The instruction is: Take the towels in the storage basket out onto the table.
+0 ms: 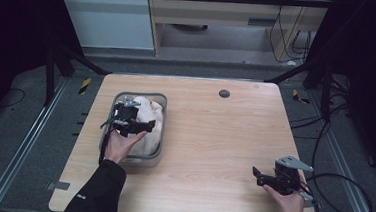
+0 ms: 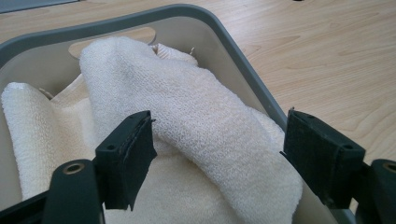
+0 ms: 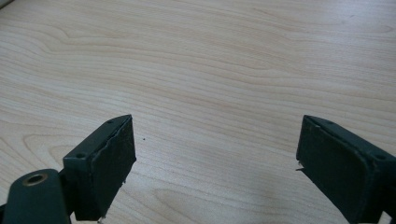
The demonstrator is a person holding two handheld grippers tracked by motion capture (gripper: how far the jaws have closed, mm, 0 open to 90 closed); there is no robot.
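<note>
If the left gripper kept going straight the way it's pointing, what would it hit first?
Most likely the cream towel in the grey bin: the left gripper stands open right over its raised fold, though depth is hard to judge.

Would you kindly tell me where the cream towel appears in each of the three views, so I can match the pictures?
High view: the towel lies in the grey bin, left of centre on the table, under the left gripper.
Left gripper view: it fills the middle, bunched between the open jaws, inside the bin.
Right gripper view: the towel is not in it; bare table lies ahead.
Shared landmark: the light wooden tabletop.
</note>
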